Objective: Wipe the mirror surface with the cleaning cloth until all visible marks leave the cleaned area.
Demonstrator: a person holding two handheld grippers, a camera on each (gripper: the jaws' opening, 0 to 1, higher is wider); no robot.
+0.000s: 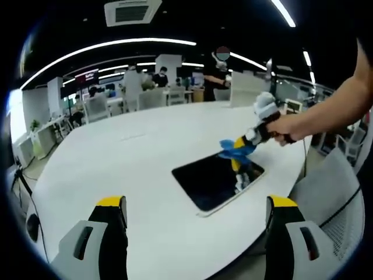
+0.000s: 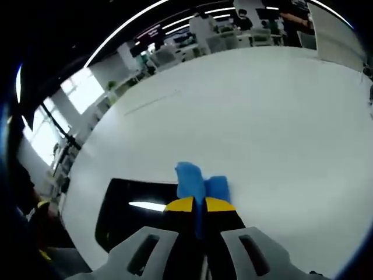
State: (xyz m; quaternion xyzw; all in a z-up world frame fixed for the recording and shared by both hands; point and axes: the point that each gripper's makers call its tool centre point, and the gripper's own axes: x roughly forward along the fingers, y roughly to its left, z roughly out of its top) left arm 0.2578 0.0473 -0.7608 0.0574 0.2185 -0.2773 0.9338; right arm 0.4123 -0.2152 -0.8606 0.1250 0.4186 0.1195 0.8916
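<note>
A dark rectangular mirror (image 1: 213,181) lies flat on the white table (image 1: 128,169). My right gripper (image 1: 240,144), held by a person's hand, is shut on a blue cleaning cloth (image 1: 236,149) and hangs over the mirror's far right edge. In the right gripper view the yellow-tipped jaws of my right gripper (image 2: 199,205) stand closed on the blue cloth (image 2: 201,184), with the mirror (image 2: 131,213) to the lower left, reflecting a ceiling light. My left gripper (image 1: 198,204) is open, its jaws wide apart above the table's near side, short of the mirror.
The round white table's edge (image 1: 285,192) curves close on the right, with a grey chair (image 1: 335,198) beside it. Desks, chairs and people (image 1: 160,79) fill the office beyond the table's far side.
</note>
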